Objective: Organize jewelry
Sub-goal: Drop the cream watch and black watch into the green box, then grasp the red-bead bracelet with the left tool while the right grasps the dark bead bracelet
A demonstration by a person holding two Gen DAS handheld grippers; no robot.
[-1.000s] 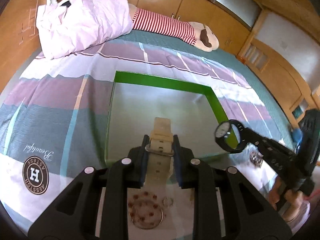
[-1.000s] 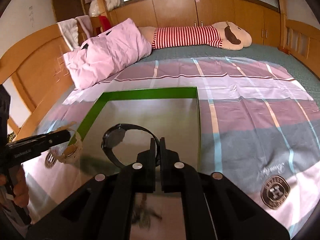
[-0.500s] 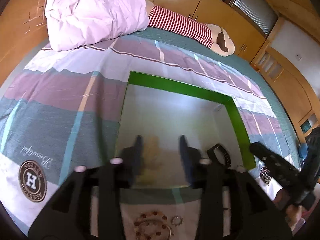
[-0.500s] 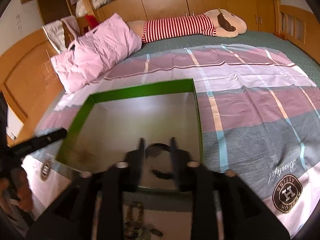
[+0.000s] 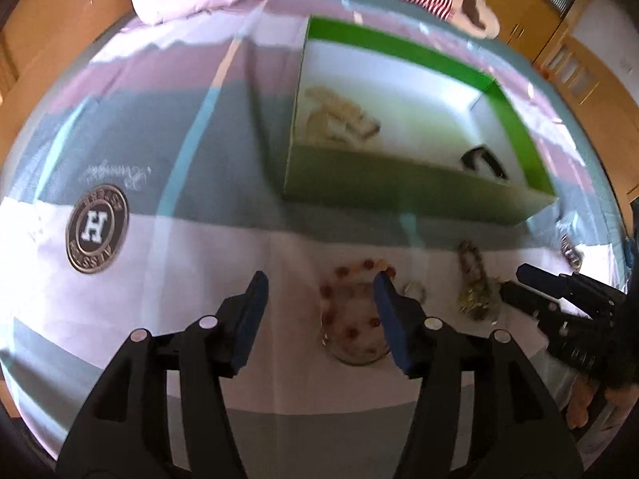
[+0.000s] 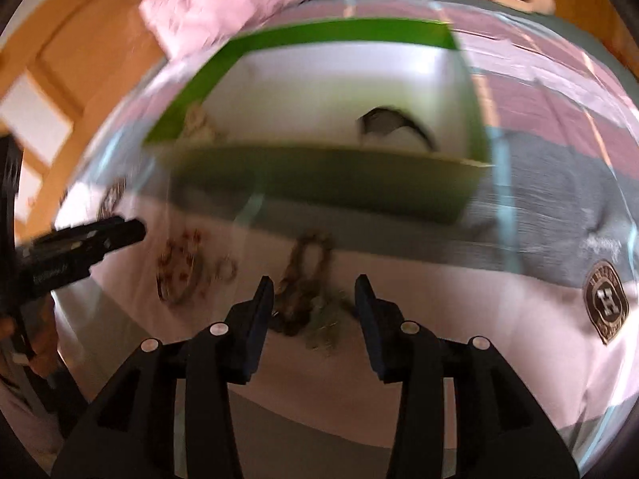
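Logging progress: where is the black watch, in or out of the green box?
In: the black watch lies on the white floor of the green box.

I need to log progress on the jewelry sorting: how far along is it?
Done: the cream watch and black watch lie inside the green box. In hand: nothing; the left gripper and right gripper are both open. Left on the bedspread: the red bead bracelet, a small ring and the chain pile.
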